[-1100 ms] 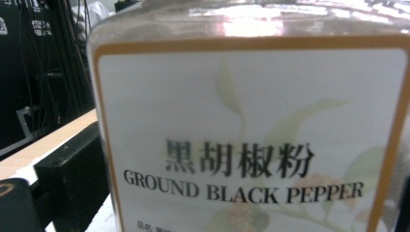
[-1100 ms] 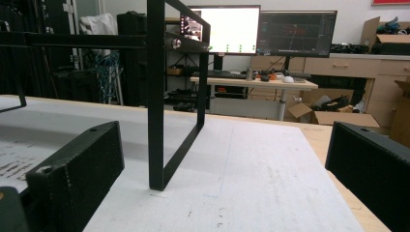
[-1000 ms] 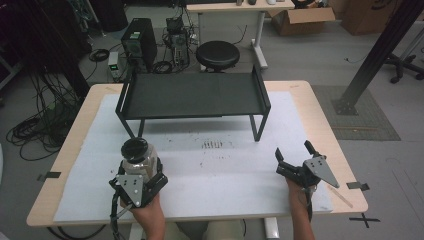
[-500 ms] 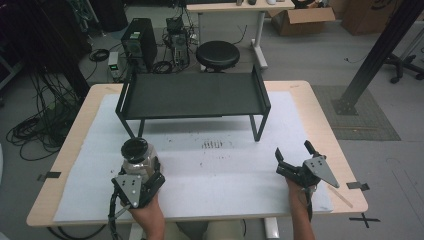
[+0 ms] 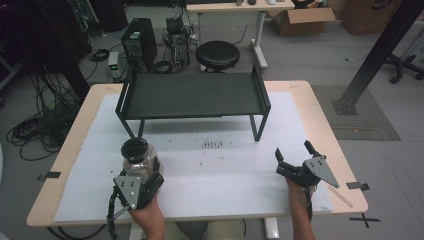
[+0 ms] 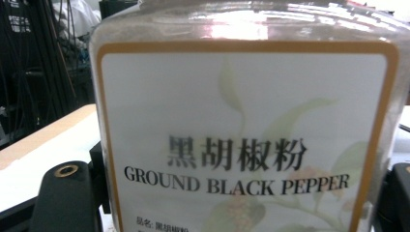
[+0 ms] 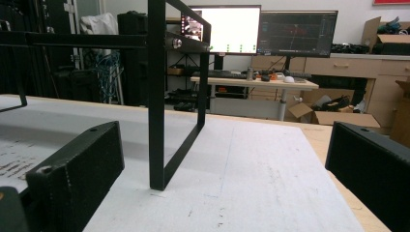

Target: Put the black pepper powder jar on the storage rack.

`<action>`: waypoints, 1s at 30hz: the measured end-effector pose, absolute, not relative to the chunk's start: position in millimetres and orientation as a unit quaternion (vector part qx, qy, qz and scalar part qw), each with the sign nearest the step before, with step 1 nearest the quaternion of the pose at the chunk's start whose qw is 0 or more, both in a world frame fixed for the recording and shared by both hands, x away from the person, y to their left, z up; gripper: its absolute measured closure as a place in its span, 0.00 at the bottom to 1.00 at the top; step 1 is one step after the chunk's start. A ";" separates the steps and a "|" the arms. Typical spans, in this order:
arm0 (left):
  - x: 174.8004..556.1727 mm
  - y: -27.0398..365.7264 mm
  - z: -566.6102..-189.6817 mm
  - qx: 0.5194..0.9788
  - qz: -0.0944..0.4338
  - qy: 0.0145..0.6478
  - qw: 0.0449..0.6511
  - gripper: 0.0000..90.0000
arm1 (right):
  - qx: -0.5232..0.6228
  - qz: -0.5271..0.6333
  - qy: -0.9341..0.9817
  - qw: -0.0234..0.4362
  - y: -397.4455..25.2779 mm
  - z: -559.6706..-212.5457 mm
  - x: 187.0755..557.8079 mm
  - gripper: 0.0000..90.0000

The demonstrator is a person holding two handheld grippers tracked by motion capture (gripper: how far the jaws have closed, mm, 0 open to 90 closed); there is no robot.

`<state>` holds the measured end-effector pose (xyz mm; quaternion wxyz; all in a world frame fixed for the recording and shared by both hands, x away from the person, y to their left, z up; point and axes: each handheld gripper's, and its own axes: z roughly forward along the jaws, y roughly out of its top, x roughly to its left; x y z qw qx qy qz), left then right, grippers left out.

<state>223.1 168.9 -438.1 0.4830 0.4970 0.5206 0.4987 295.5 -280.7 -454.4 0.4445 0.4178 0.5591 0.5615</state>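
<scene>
Nothing has shifted since a second ago: both grippers sit where they were, at the near edge of the desk (image 5: 330, 107).

Clamped in the left gripper (image 5: 137, 187) is a clear plastic pepper jar (image 5: 137, 159), squarish with rounded shoulders and a round black lid; it stands upright on the white sheet (image 5: 210, 170) near the desk's front left corner. In the left gripper view the jar's glossy wall (image 6: 241, 29) shows grey-brown powder above a white paper label with an orange border reading "GROUND BLACK PEPPER", and the matte black jaws press its two sides.

Over at the front right, the right gripper (image 5: 295, 160) is spread wide with nothing between its jaws, low over the sheet. Ahead of it stands a black metal rack (image 5: 192, 95), a flat shelf with raised end rails on thin square-tube legs; its nearest leg (image 7: 157, 121) rests on the scuffed, faintly speckled sheet.
</scene>
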 end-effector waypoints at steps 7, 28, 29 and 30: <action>223.3 170.4 -437.4 0.502 0.492 0.519 0.486 0.27 | 0.417 0.562 0.559 0.445 -280.6 -454.4 295.4 0.00; 224.1 174.8 -434.8 0.506 0.482 0.521 0.491 0.28 | 0.416 0.560 0.560 0.446 -280.4 -454.3 295.6 0.00; 223.6 175.3 -433.6 0.505 0.483 0.519 0.492 0.28 | 0.416 0.561 0.560 0.446 -280.4 -454.3 295.5 0.00; 223.4 175.5 -432.8 0.505 0.484 0.518 0.492 0.28 | 0.416 0.561 0.560 0.446 -280.4 -454.3 295.4 0.00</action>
